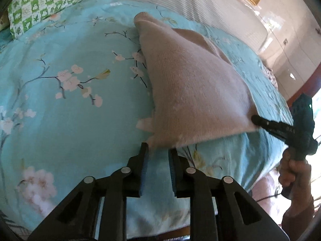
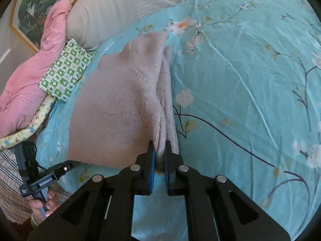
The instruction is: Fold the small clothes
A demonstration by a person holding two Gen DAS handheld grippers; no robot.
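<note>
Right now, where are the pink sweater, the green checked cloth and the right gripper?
pink sweater (image 2: 112,108): right wrist view, flat knitted body.
green checked cloth (image 2: 66,72): right wrist view, its middle.
right gripper (image 2: 159,150): right wrist view, between fingertips.

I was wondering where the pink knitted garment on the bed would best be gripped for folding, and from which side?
Probably at the two corners of its near hem, coming from the near edge of the bed. The pink knitted garment spreads away along the floral bedsheet, so that straight hem is closest. The right gripper already pinches one corner; the left gripper sits at the other.
</note>
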